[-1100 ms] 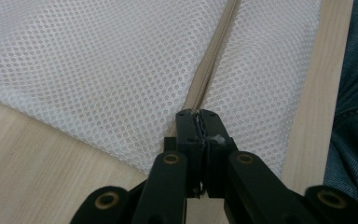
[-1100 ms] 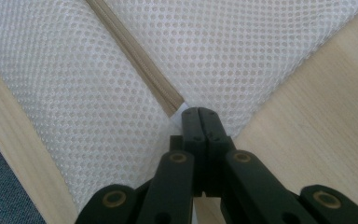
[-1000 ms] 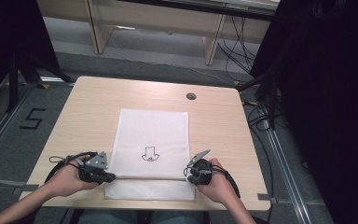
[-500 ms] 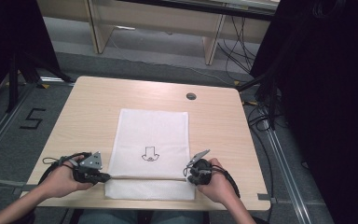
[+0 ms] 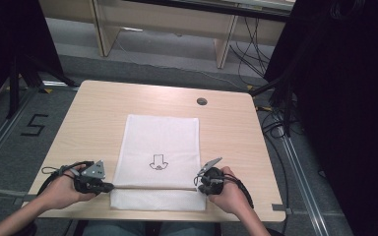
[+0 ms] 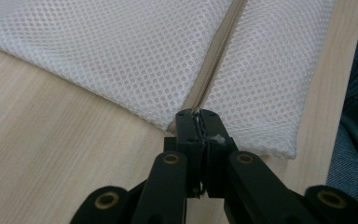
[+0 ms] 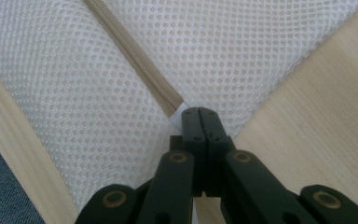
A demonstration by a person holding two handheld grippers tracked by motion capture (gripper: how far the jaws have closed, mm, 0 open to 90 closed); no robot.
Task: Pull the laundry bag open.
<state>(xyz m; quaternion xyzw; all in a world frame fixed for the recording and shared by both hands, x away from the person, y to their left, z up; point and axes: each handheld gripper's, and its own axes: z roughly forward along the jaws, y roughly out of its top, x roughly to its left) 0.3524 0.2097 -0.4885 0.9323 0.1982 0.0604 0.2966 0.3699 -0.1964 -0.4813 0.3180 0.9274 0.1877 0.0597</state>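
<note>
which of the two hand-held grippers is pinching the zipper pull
The left hand-held gripper: a small metal pull shows between its shut jaws at the zipper end. The right hand-held gripper clamps only the white fabric corner beside its end.

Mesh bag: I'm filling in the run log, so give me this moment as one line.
mesh bag flat on table | left gripper shut on zipper end | right gripper shut on opposite end

Grey floor (image 5: pixel 44 105) (taped "5" (image 5: pixel 33 126)), wooden shelving (image 5: pixel 162 22), dark curtains (image 5: pixel 344 98), floor cables (image 5: pixel 253 44)
</note>
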